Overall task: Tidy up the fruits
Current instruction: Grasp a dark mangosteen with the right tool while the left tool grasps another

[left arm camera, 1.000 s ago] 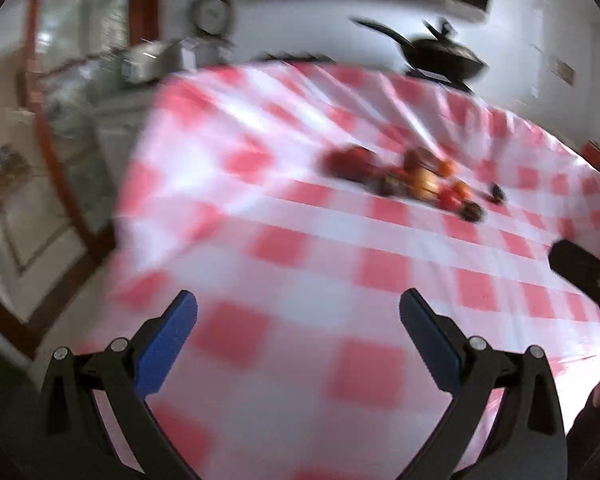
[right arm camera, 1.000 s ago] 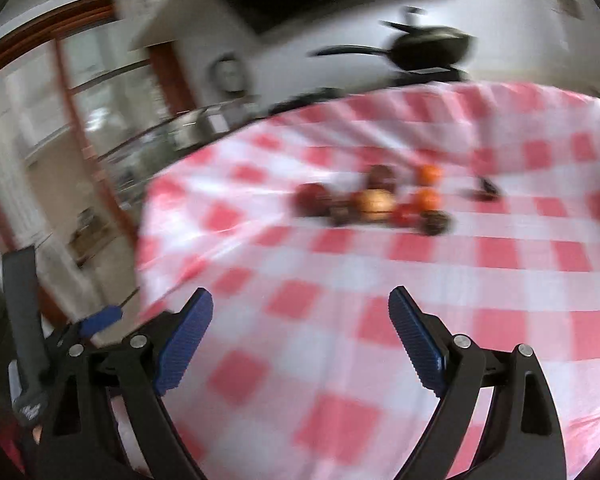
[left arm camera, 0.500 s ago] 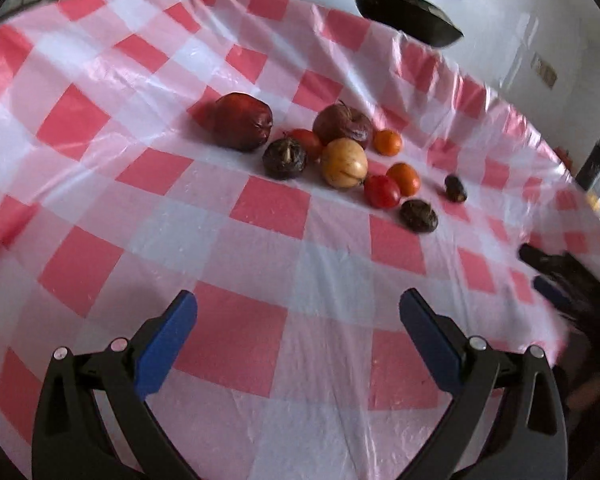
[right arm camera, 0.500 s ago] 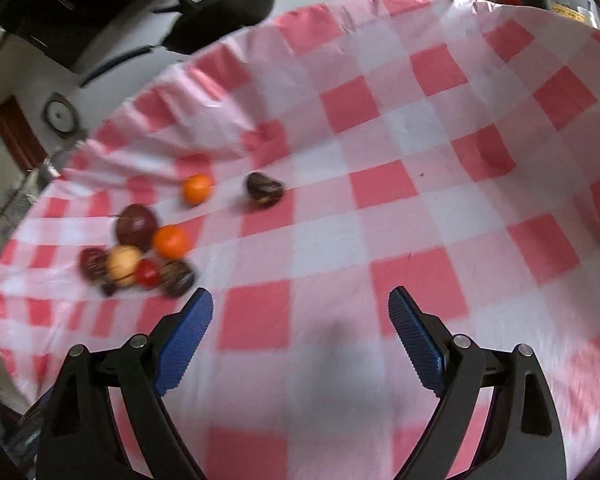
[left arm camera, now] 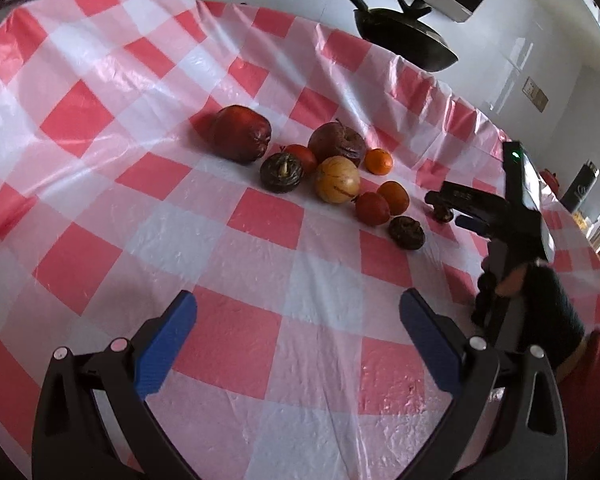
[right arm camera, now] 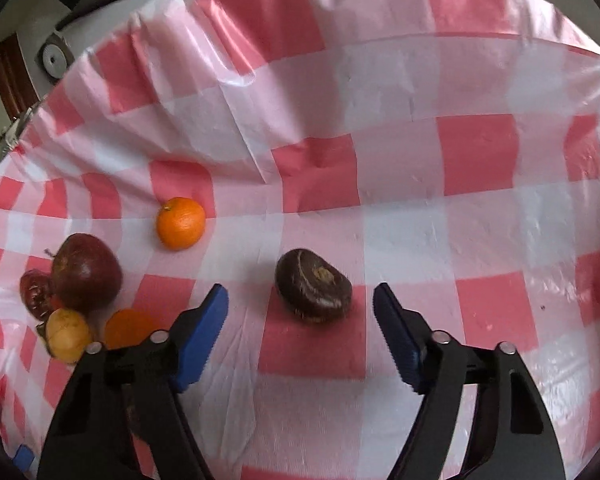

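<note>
A red-and-white checked cloth [left arm camera: 260, 264] covers the table, with a dark pan [left arm camera: 404, 36] beyond its far edge. Half a second ago my right gripper [right arm camera: 300, 304] hung well back from the fruit; now it has dropped in close, fingers spread wide either side of a dark brown fruit [right arm camera: 313, 286], not yet touching it. That one lies apart from the cluster, so I judge it the first to be moved. To its left sit an orange [right arm camera: 181, 228] and a dark red apple [right arm camera: 86, 272]. My left gripper [left arm camera: 300, 320] has barely moved: it hovers open and empty over bare cloth, the cluster further off, a yellow fruit [left arm camera: 337, 179] in its middle. Closing is next; the round fruit could roll.
</note>
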